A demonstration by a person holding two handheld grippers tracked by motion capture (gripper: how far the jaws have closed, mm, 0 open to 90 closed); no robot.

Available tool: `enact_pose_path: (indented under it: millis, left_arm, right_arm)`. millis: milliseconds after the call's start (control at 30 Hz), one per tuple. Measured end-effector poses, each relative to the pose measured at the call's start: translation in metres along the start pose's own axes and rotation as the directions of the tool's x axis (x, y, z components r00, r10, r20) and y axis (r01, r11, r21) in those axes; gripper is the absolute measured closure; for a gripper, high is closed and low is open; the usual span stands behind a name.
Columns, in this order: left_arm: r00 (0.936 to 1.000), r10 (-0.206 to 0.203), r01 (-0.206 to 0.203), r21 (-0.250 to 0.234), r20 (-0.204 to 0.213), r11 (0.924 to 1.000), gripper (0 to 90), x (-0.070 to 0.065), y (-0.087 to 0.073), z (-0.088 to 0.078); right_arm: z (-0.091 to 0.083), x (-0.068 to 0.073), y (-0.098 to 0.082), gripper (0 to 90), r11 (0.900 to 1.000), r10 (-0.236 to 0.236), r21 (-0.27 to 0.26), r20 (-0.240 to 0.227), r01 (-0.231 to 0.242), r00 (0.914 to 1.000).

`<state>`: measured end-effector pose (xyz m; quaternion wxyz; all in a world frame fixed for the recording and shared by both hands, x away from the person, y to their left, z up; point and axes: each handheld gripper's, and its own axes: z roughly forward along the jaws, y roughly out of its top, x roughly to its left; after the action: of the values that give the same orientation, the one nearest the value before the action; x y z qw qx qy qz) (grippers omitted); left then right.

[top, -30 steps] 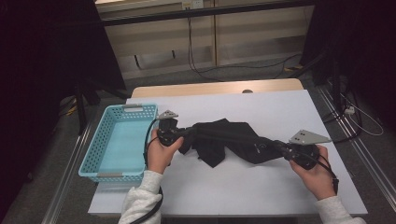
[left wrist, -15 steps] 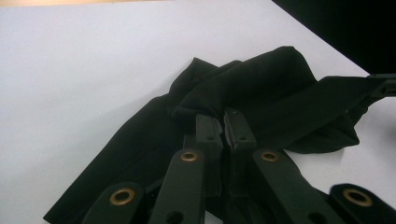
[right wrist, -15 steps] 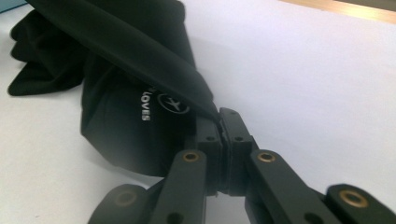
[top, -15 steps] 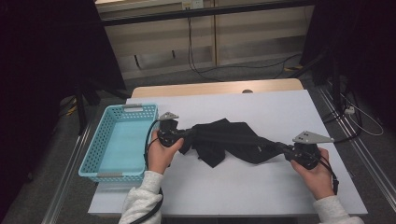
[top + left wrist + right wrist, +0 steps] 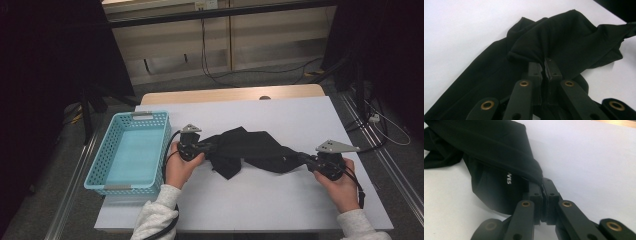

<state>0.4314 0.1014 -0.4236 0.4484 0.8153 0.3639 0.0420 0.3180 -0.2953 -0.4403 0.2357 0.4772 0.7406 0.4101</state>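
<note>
While both hands are resting low on the white worktop (image 5: 280,205), a black garment (image 5: 250,150) is lying stretched across its middle between the two tools. The left tool (image 5: 212,147) is pinching the garment's left end: in the left gripper view its jaws are pressing together on a gathered fold of the dark cloth (image 5: 564,40), which is spreading away from the tips in loose ridges. The right tool (image 5: 303,158) is clamping the opposite end, and in the right gripper view its jaws are closing tightly on a folded edge of the cloth (image 5: 486,147), with small white lettering showing on the fabric just beside the tips. Seen from the high view, the garment is sagging onto the worktop in the centre, and one corner is hanging toward the person's side. A light blue basket (image 5: 107,152) is sitting at the worktop's left edge, just beside the left hand (image 5: 179,167), apart from the garment. The right hand (image 5: 342,185) is holding its tool near the worktop's right side.
</note>
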Motion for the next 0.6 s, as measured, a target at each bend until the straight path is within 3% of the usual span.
enact_pose_path:
  millis: [100, 200, 267, 333, 467, 567, 600]
  left_arm:
    - [0.9993, 0.027, -0.027, -0.014, -0.025, 0.9995, 76.3, 0.001, -0.002, 0.001]
    - [0.9965, 0.064, -0.066, -0.042, -0.055, 0.9969, 62.4, 0.003, -0.001, -0.002]
    - [0.9964, 0.065, -0.067, -0.05, -0.056, 0.9964, 59.7, 0.003, -0.001, -0.003]
    - [0.9955, 0.08, -0.084, -0.088, -0.051, 0.9926, 47.3, 0.003, 0.003, -0.01]
    - [0.9924, 0.105, -0.112, -0.11, -0.064, 0.9877, 37.1, 0.002, 0.006, -0.016]
    - [0.9929, 0.114, -0.117, -0.121, -0.031, 0.9857, 35.0, -0.002, 0.007, -0.018]
    - [0.989, 0.148, -0.148, -0.121, -0.012, 0.9815, 34.6, -0.006, 0.008, -0.016]
  right_arm:
    - [0.0, 0.0, 0.0, 88.0, 1.0, 0.002, 0.001, -0.004, -0.002, 1.0]
    - [0.0, 0.0, -0.001, 87.9, 1.0, -0.002, 0.003, -0.007, 0.002, 1.0]
    - [0.0, 0.0, -0.001, 87.9, 1.0, -0.002, 0.002, -0.009, 0.002, 1.0]
    - [-0.001, 0.0, -0.001, 87.8, 1.0, -0.007, 0.005, -0.01, 0.007, 0.9999]
    - [-0.001, 0.0, -0.001, 87.6, 1.0, -0.008, 0.004, -0.01, 0.008, 0.9999]
    - [0.0, 0.0, 0.0, 87.4, 1.0, -0.008, 0.004, -0.01, 0.008, 0.9999]
    - [0.0, 0.001, 0.0, 87.4, 1.0, -0.009, 0.004, -0.011, 0.009, 0.9999]
